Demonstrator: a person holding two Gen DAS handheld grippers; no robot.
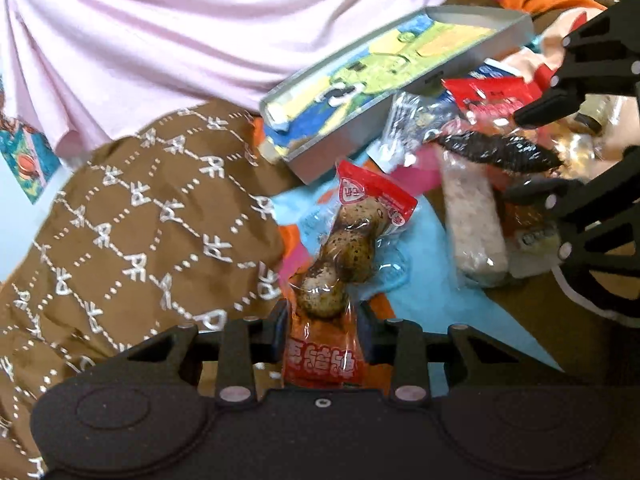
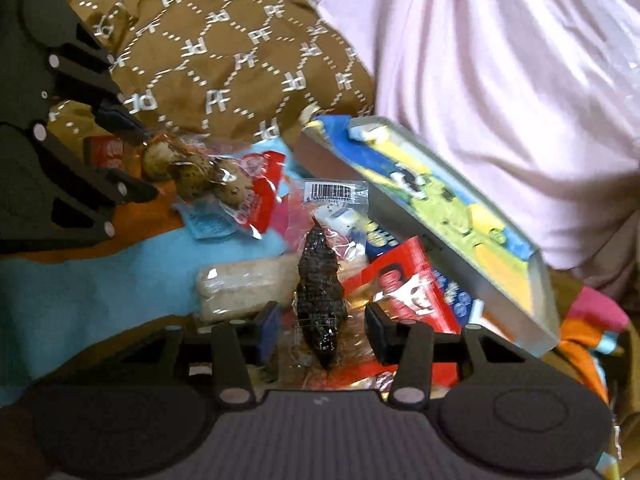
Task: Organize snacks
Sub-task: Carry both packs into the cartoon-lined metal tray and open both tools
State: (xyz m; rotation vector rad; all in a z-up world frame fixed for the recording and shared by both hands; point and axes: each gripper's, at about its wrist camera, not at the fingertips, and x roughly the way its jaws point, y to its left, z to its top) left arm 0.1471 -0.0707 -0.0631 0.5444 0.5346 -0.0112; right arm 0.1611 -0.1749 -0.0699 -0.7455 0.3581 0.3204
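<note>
Your left gripper (image 1: 322, 326) is pinching the egg packet (image 1: 352, 240) by its orange end; the clear wrap with three speckled eggs and a red top runs up toward twelve o'clock in the left wrist view, while the lower end is cut off behind the gripper body. In the right wrist view that same packet (image 2: 208, 176) sits at ten o'clock, gripped between the black fingers.

Your right gripper (image 2: 322, 328) has a dark, glossy snack (image 2: 320, 280) in clear wrap between its fingers — the wrap is so transparent that you cannot tell whether the pads press on its edges, though the dark piece itself sits clear of both. From the left wrist view that snack (image 1: 500, 152) lies at two o'clock between the jaws.

The tin tray (image 1: 400, 80) with the cartoon print stands tilted at one o'clock — its far end is blurred. A pale rice bar (image 1: 476, 228) and red packets (image 1: 492, 96) lie heaped beside it; their print is unreadable. Brown patterned cloth (image 1: 140, 220) and pink fabric (image 1: 180, 32) hide the rest.
</note>
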